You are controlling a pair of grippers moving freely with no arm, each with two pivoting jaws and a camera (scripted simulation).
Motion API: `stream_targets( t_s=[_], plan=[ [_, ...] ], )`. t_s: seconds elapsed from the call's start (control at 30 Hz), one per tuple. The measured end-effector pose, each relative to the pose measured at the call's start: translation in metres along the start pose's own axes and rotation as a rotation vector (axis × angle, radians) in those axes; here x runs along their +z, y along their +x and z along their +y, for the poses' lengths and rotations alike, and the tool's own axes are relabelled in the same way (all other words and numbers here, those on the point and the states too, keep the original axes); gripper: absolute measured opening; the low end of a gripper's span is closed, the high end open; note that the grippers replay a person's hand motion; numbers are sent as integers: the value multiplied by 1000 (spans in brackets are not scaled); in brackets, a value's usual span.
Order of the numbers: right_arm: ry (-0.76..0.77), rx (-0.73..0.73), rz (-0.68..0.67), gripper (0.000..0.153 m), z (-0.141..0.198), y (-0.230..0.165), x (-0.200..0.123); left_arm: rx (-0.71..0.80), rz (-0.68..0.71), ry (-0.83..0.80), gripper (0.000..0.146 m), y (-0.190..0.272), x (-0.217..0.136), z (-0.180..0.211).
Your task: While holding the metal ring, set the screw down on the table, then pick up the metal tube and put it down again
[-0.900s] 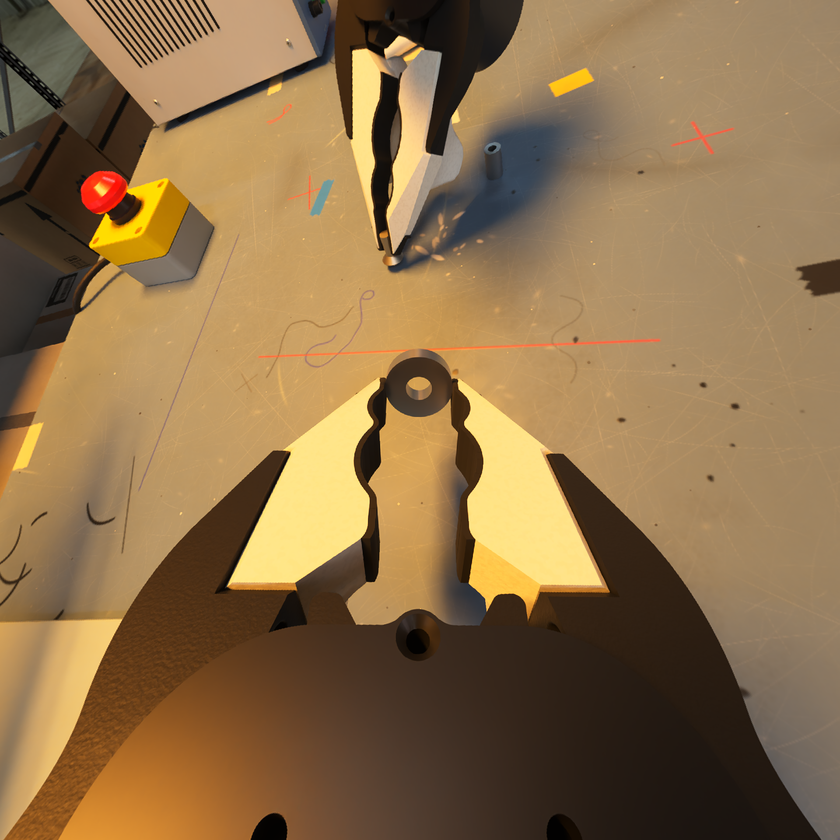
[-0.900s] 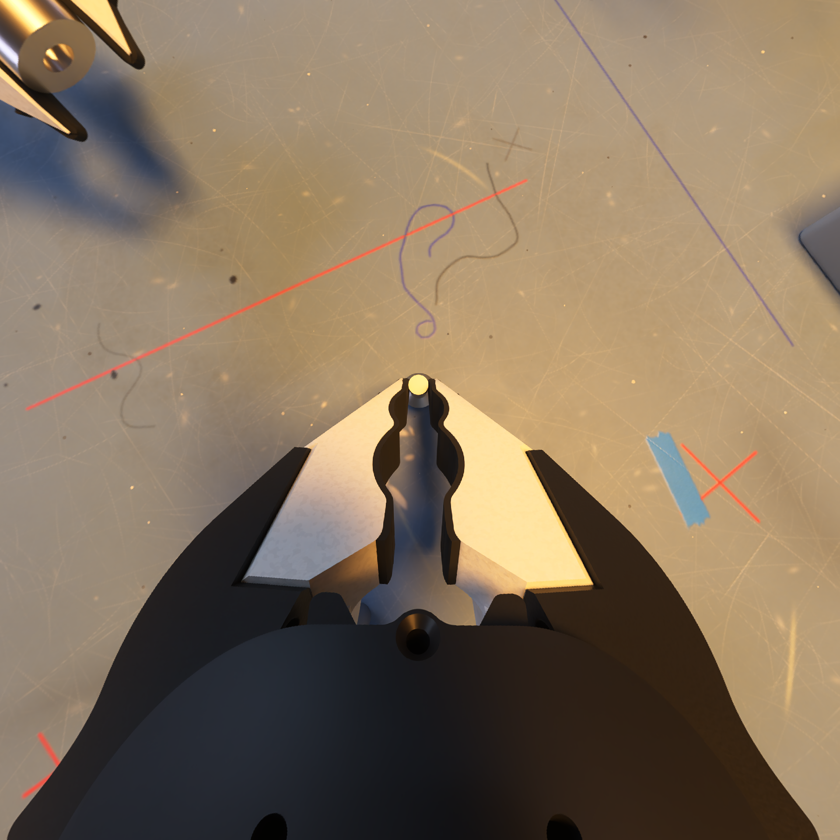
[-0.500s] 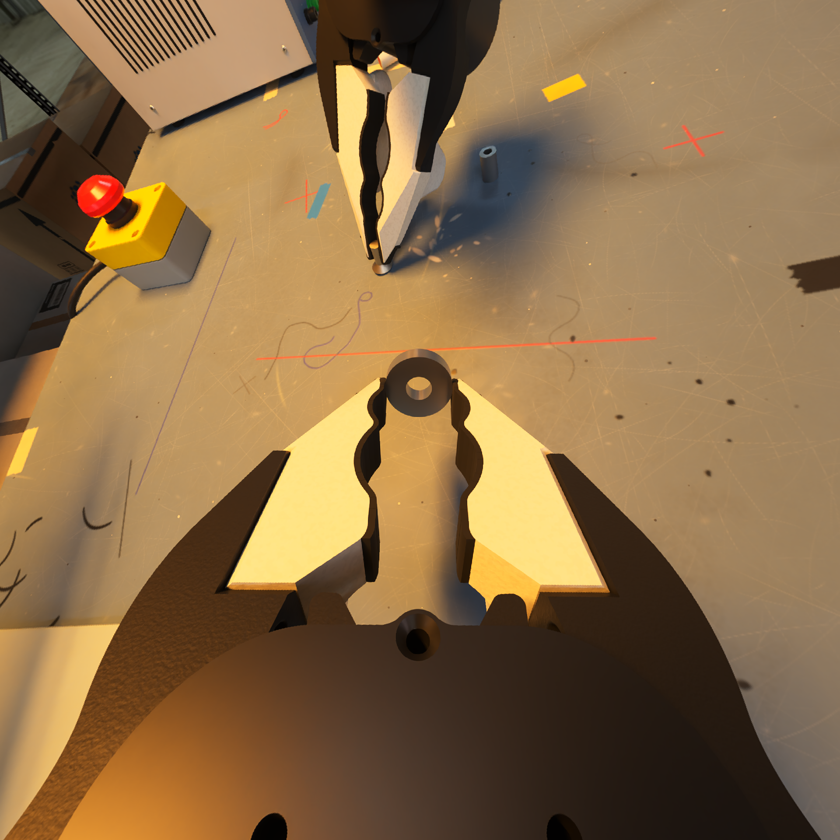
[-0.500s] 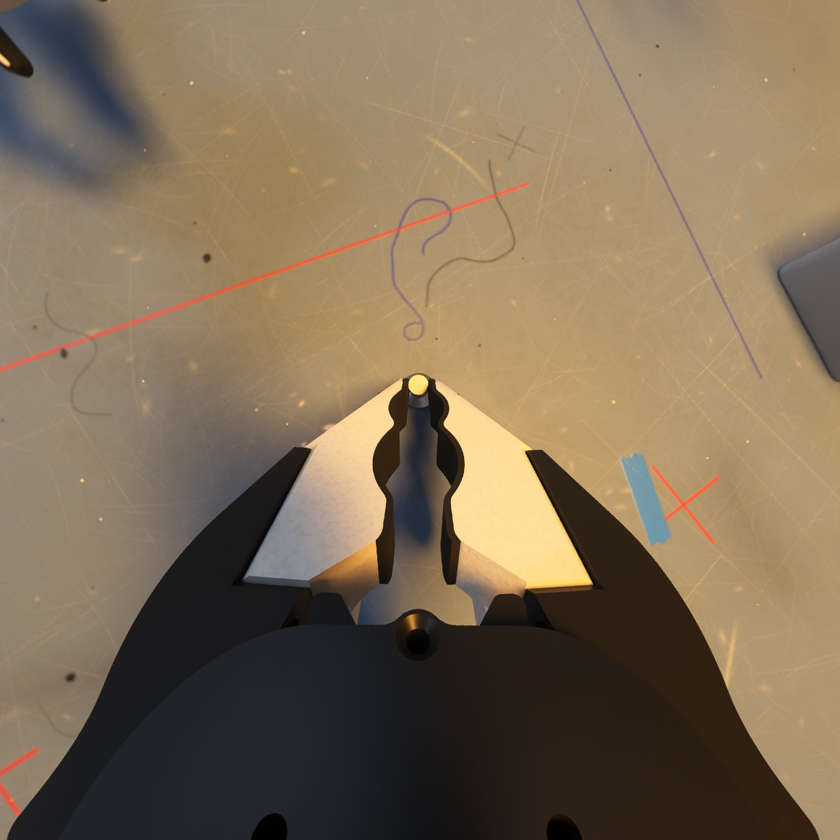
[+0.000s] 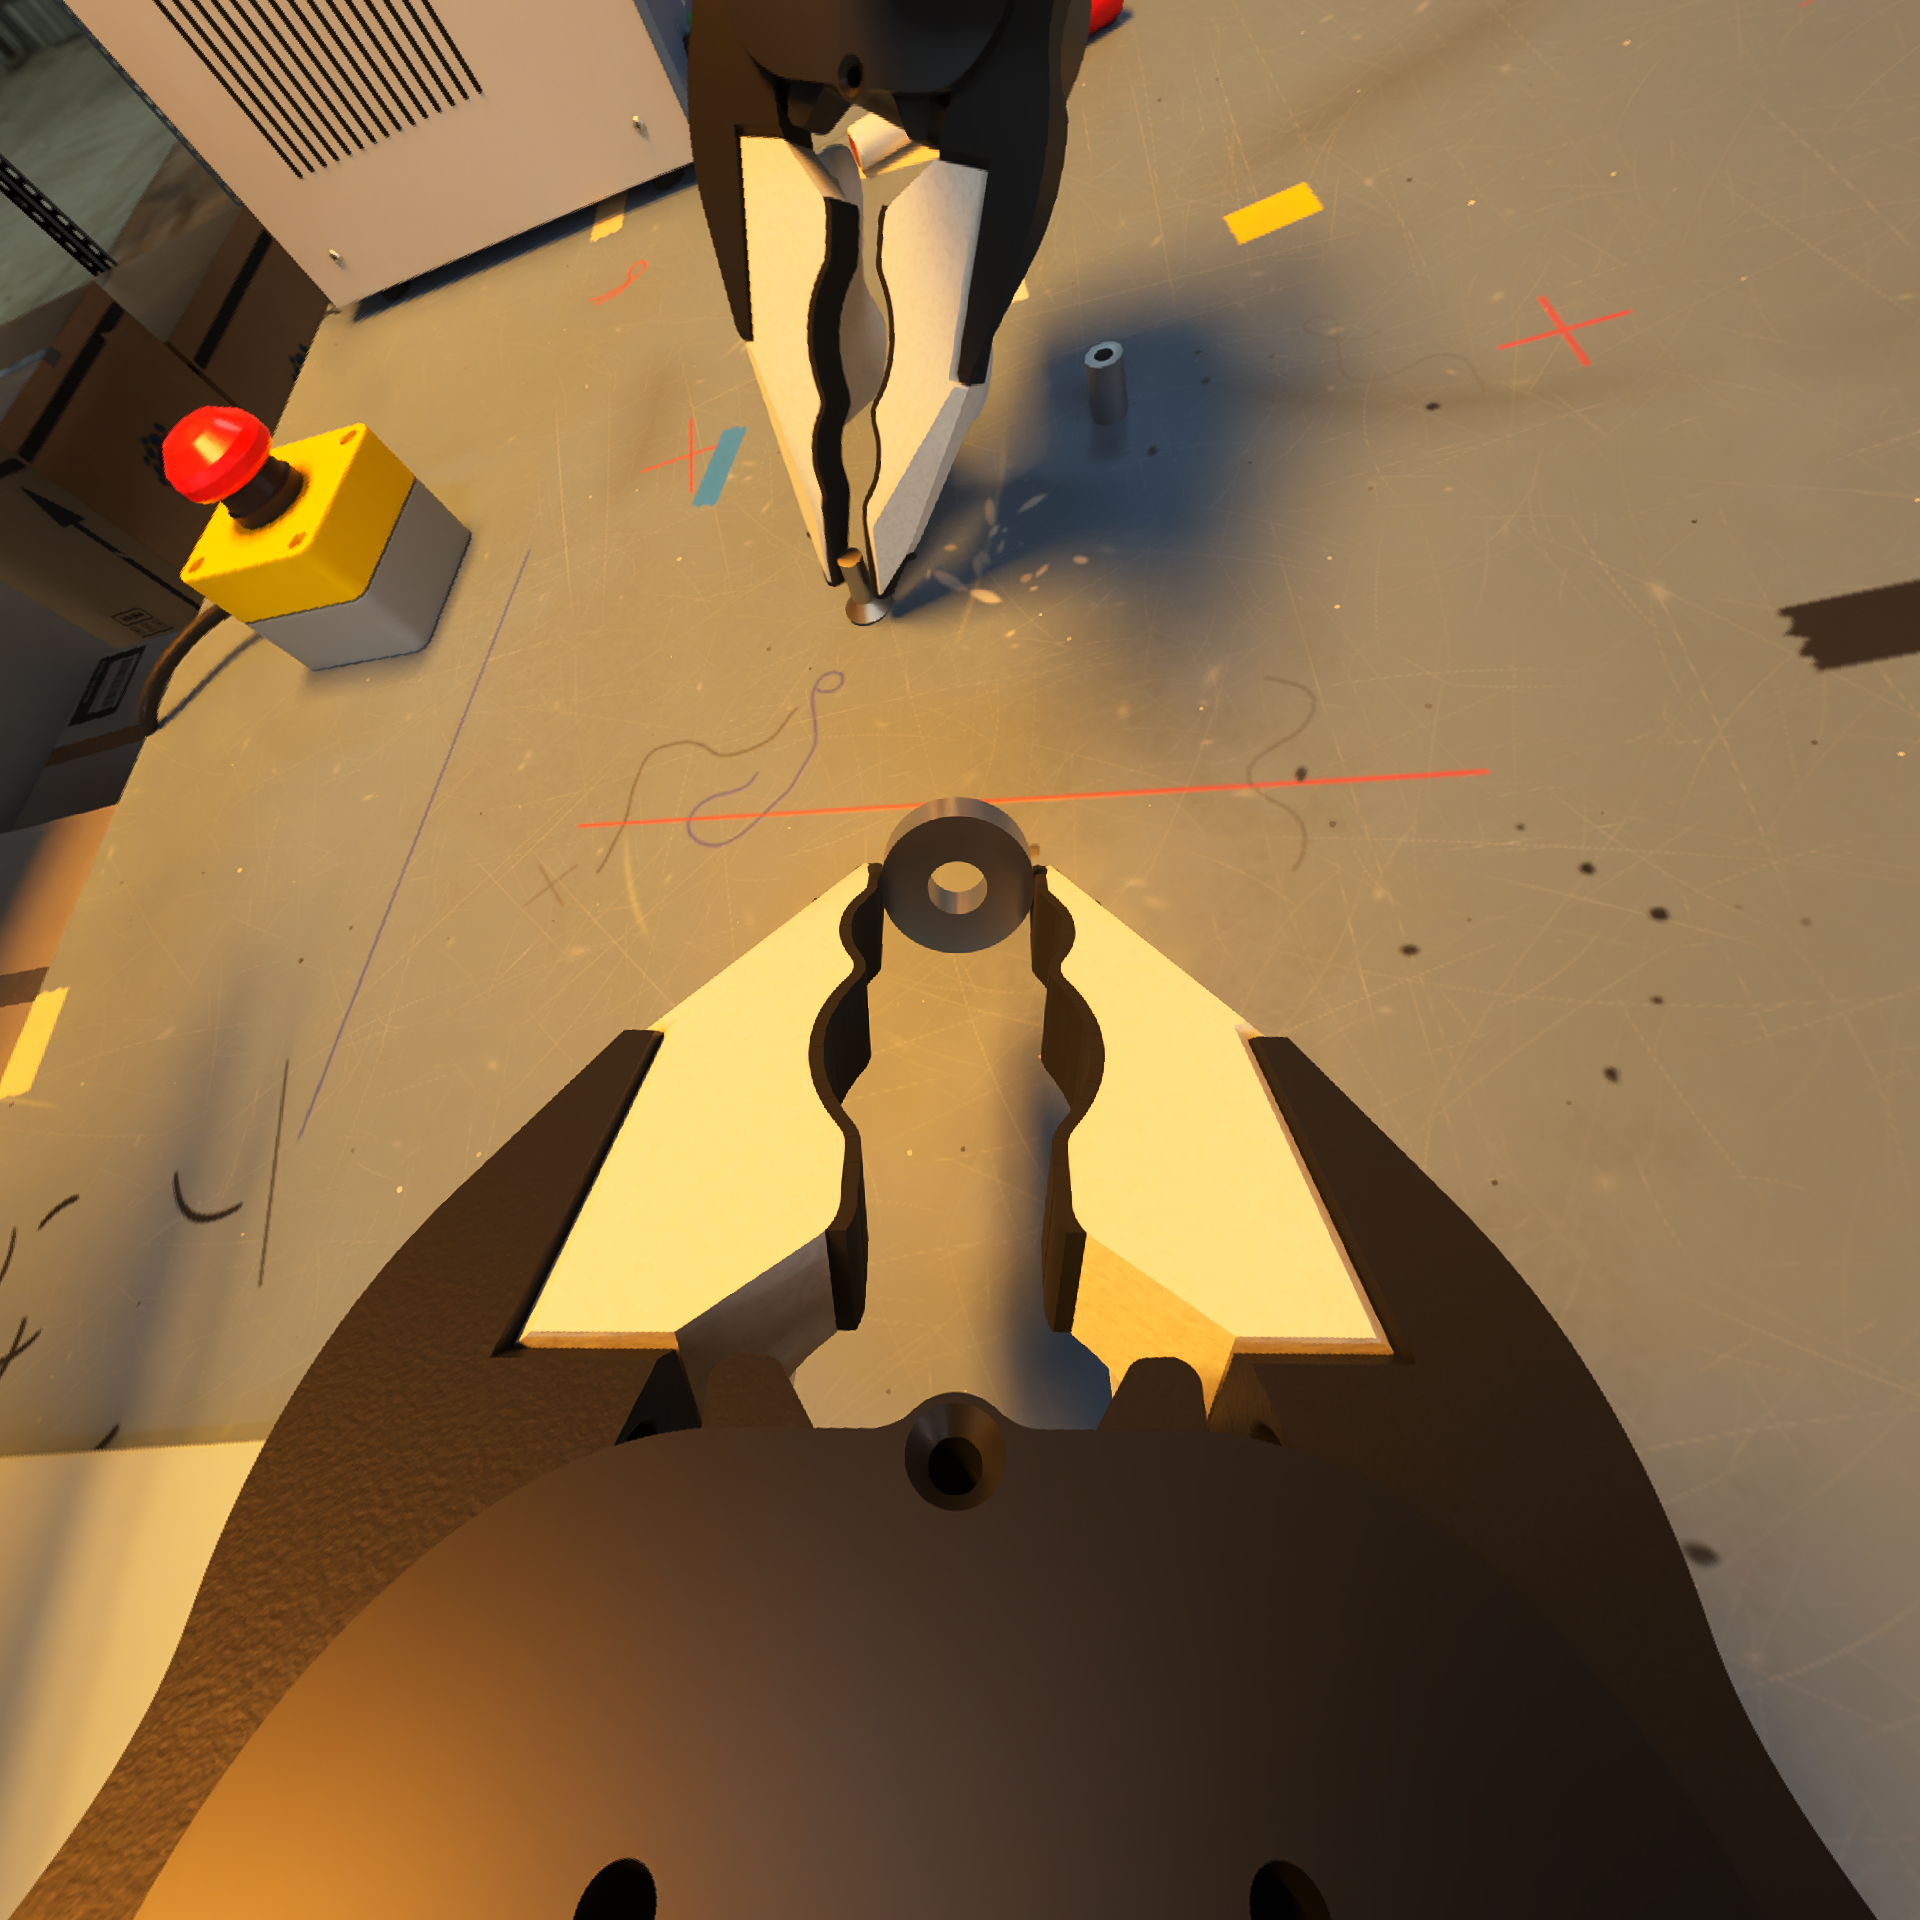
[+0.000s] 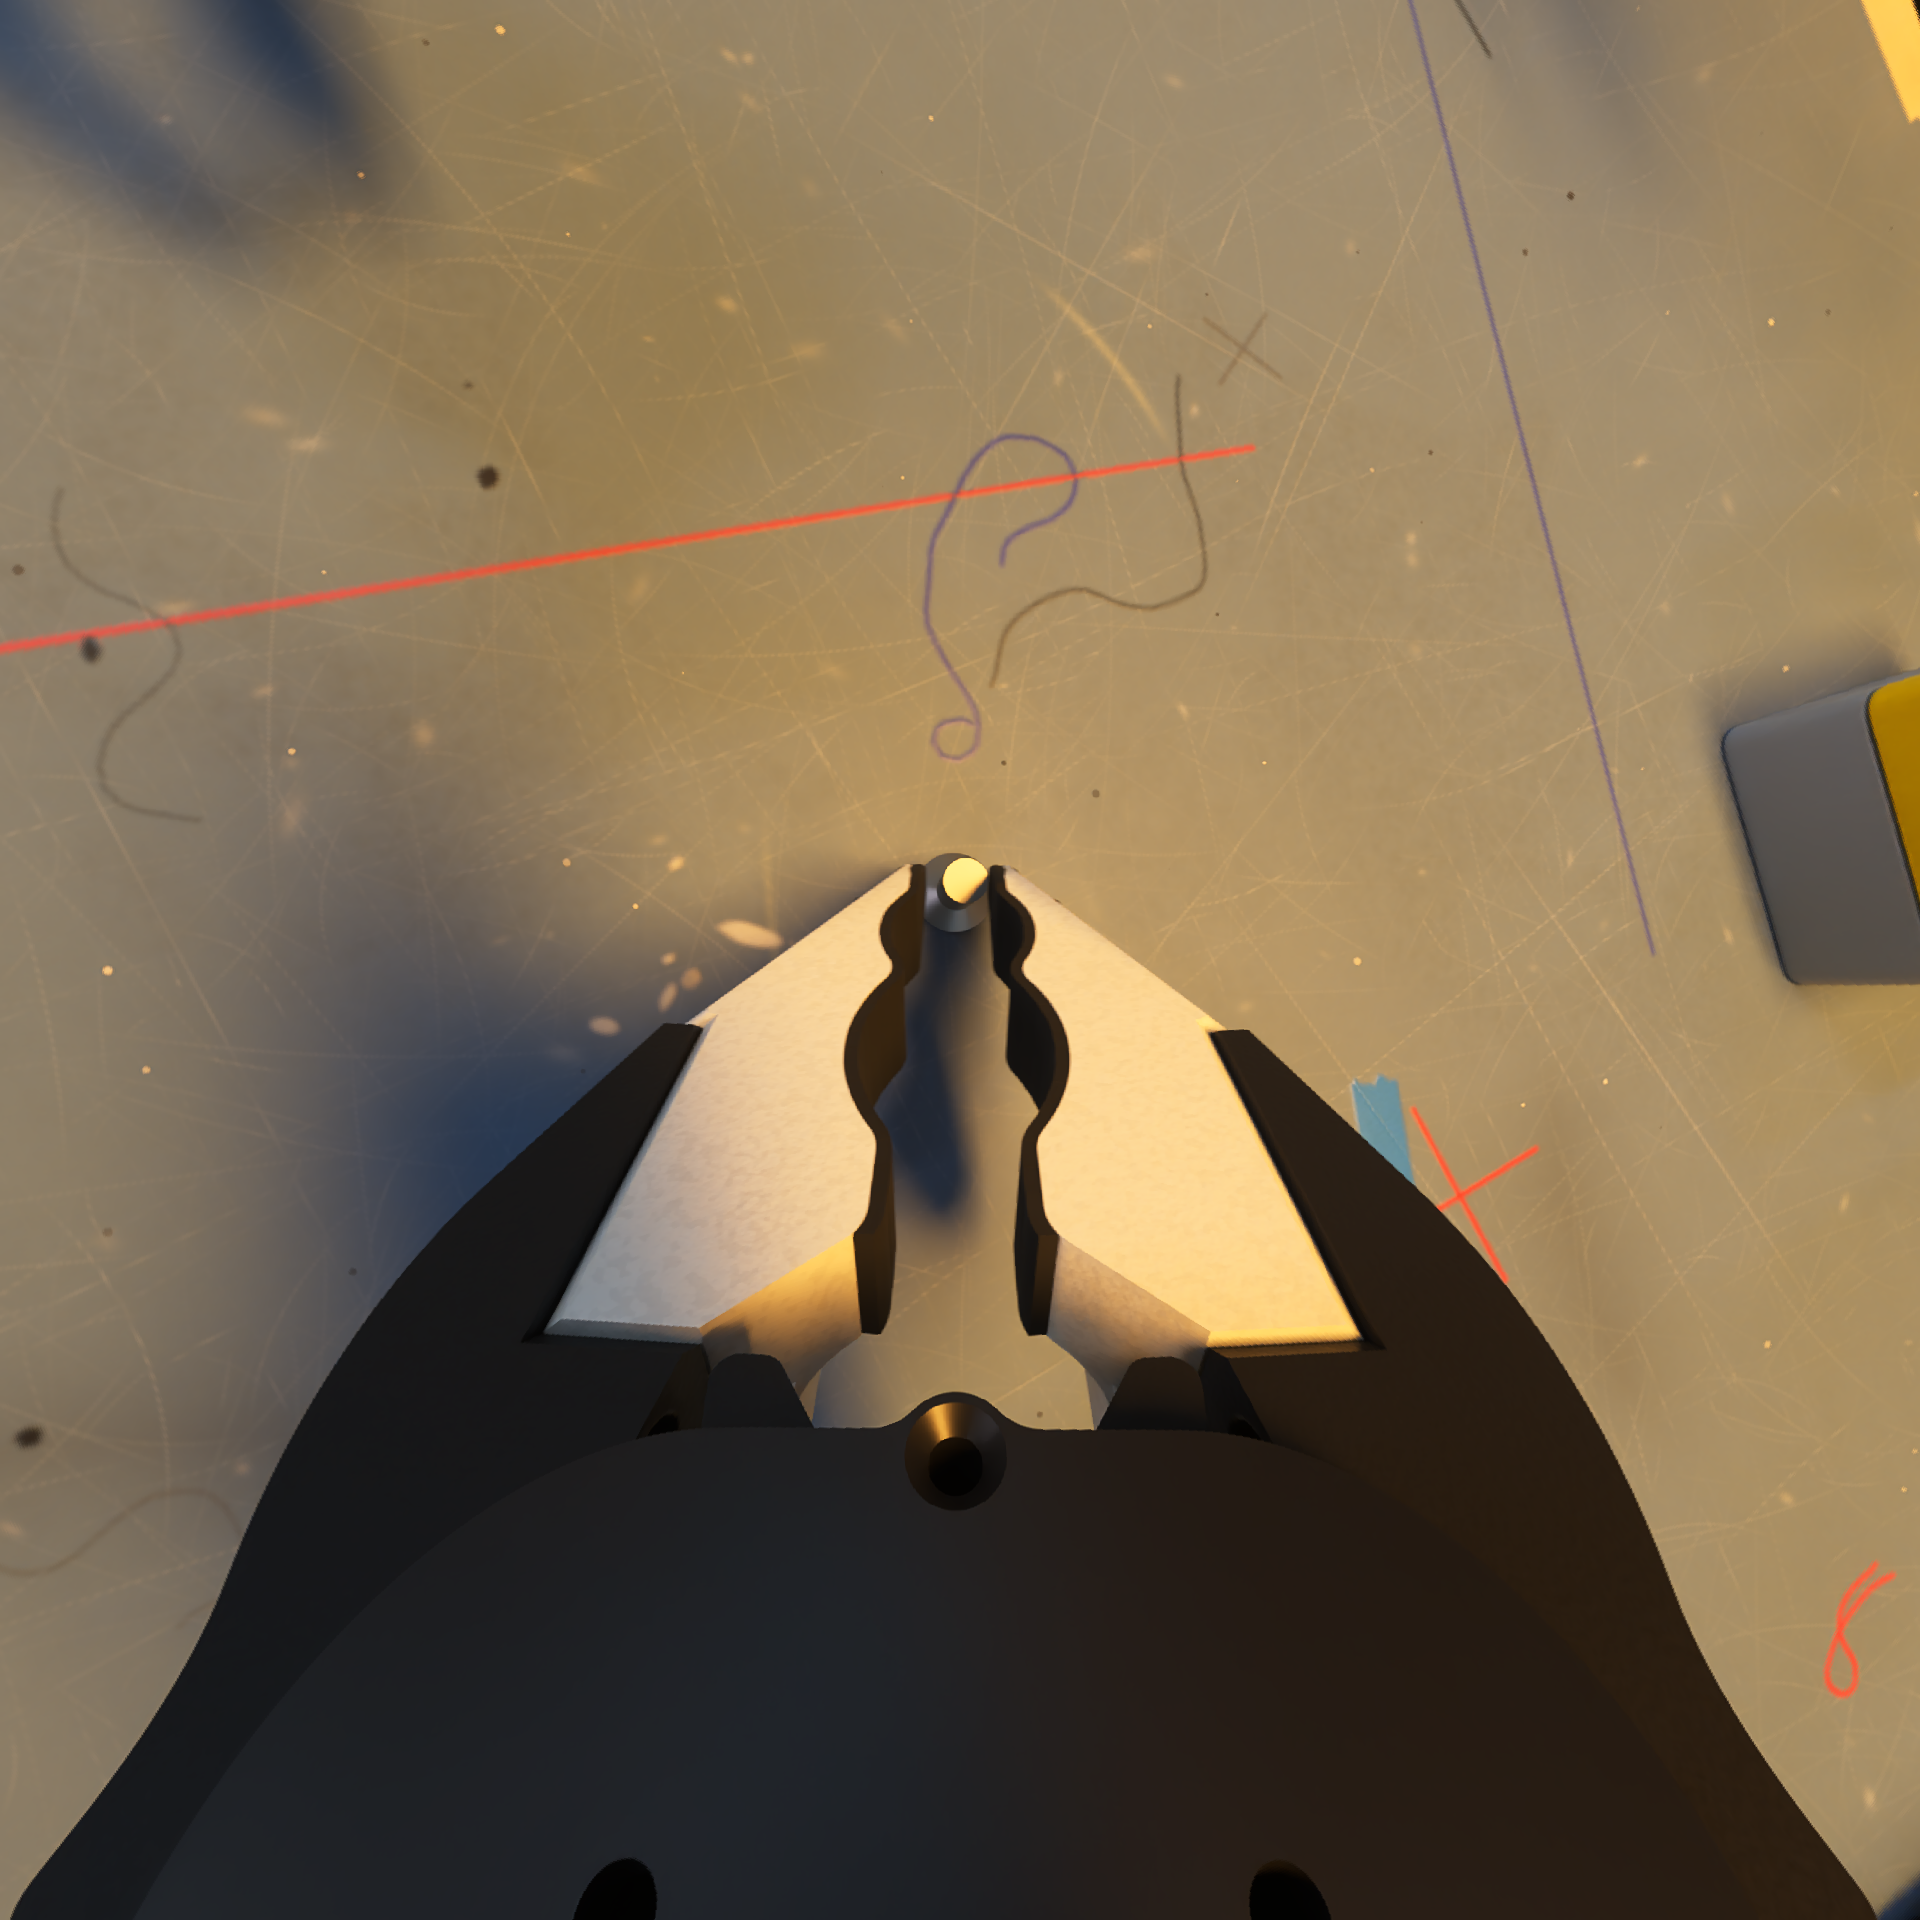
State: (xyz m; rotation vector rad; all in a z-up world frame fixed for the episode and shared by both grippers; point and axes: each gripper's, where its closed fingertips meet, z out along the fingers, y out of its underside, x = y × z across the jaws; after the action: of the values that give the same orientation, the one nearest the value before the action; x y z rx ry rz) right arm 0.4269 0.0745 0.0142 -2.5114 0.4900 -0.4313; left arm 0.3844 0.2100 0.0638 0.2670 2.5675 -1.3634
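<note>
My left gripper [image 5: 956, 868] is shut on the grey metal ring [image 5: 956, 914], held at its fingertips above the table. My right gripper [image 6: 958, 873] is low over the table, its jaws slightly apart around the small screw [image 6: 961, 891]. In the left wrist view the right gripper [image 5: 860, 577] points down, and the screw [image 5: 862, 601] stands on its head on the table between the tips. The short metal tube [image 5: 1104, 382] stands upright on the table to the right of the right gripper.
A yellow and grey box with a red button [image 5: 312, 530] sits at the left and shows at the right edge of the right wrist view [image 6: 1829, 842]. A white vented cabinet [image 5: 416, 125] stands at the back left. Tape bits and pen marks lie flat on the table.
My right gripper came down until the screw's head reached the table, and its jaws have parted a little. My left gripper still holds the ring and has shifted only slightly.
</note>
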Motion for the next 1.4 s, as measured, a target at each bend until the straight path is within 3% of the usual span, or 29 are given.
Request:
stream_targets(
  t_s=[0.07,0.37,0.5,0.67,0.83,0.97,1.13,1.2,1.27,1.4],
  plan=[
    [10,-8,-11,21,-1,1,-2,2,2,1,28,0,0,0],
    [3,-63,-42,23,-1,0,-7,1,1,8,28,0,-1,1],
    [47,130,-116,31,-6,-8,-23,0,1,9,28,-1,-1,1],
    [-25,330,-68,39,12,-21,-19,-2,-4,10,28,-1,-1,1],
    [-3,407,-14,29,12,-23,-10,1,-5,10,28,-1,0,0],
    [-50,214,43,9,12,-21,-10,5,-9,8,28,-1,1,0],
    [-72,-371,242,24,2,-11,-24,8,-15,6,28,-2,2,1],
    [-39,-516,294,27,-7,-14,-31,7,-17,7,28,-2,1,1],
    [3,-564,287,28,-12,-20,-36,7,-18,8,28,-2,1,0],
    [55,-408,183,31,-3,-26,-36,8,-19,11,28,-2,1,0]
  ],
)
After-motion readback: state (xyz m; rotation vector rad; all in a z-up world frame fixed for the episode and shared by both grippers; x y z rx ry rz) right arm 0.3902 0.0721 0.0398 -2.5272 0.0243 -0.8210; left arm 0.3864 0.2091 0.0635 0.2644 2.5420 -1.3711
